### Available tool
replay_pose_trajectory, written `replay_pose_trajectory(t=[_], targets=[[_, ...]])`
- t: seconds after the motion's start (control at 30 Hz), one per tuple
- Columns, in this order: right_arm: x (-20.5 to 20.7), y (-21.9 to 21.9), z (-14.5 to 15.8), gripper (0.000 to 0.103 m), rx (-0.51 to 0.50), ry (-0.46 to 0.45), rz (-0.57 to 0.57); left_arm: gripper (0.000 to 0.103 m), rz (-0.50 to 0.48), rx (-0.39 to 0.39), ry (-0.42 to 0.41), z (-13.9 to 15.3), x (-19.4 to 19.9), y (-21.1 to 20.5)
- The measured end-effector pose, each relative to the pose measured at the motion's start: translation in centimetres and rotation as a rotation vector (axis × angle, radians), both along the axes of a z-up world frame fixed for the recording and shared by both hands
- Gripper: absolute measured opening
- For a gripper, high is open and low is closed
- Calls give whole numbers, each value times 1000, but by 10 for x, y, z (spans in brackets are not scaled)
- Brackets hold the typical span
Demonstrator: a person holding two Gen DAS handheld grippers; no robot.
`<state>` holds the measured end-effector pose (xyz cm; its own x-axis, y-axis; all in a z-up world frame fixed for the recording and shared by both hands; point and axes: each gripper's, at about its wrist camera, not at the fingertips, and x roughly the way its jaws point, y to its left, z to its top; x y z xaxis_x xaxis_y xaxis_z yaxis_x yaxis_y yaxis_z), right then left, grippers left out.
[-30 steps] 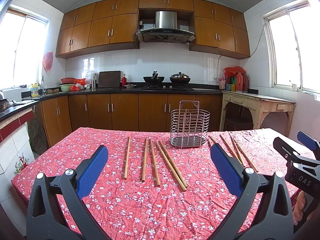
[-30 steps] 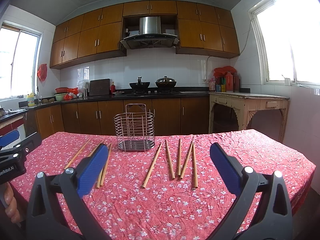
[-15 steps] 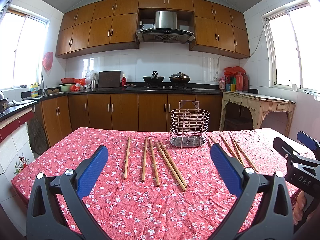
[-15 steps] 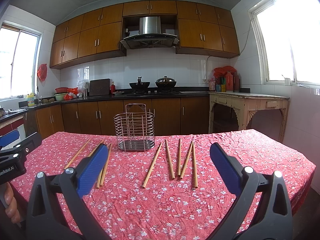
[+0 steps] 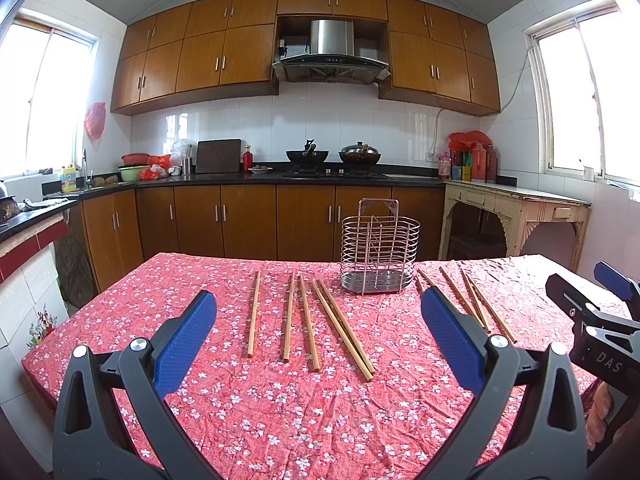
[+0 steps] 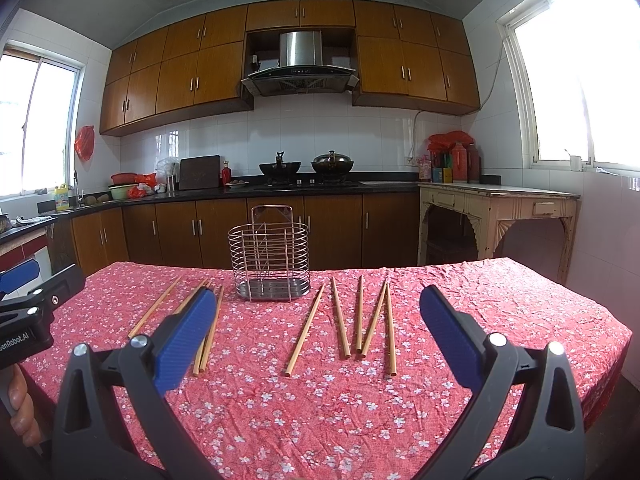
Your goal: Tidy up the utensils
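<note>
A wire utensil basket [image 5: 379, 258] stands upright and empty at the far middle of the table; it also shows in the right wrist view [image 6: 269, 258]. Several wooden chopsticks [image 5: 304, 316] lie flat left of the basket, and several more [image 6: 362, 318] lie right of it. My left gripper [image 5: 318, 338] is open and empty, held above the near table before the left group. My right gripper [image 6: 316, 334] is open and empty before the right group. Each gripper shows at the edge of the other's view.
The table wears a red flowered cloth [image 5: 280, 404] and ends in edges at left, right and far side. Behind it run brown kitchen cabinets [image 5: 248, 220] with a stove and woks [image 5: 307, 156]. A cream side table [image 6: 496, 208] stands at the right wall.
</note>
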<state>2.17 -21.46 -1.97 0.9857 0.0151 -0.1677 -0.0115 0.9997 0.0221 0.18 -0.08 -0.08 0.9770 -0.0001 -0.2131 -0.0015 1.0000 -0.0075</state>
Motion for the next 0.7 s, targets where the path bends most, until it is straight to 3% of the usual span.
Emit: replay_pose_trajectory(t=[0.27, 0.4, 0.67, 0.7], targets=[[12, -1, -2, 99, 7, 37, 1, 101, 25, 1, 40, -13, 17, 5], [31, -13, -6, 99, 24, 92, -19, 101, 42, -38, 119, -19, 40, 20], [102, -59, -25, 98, 83, 311, -131, 101, 76, -125, 299, -36, 98, 68], [114, -65, -30, 93, 91, 353, -140, 101, 80, -138, 332, -39, 107, 75]])
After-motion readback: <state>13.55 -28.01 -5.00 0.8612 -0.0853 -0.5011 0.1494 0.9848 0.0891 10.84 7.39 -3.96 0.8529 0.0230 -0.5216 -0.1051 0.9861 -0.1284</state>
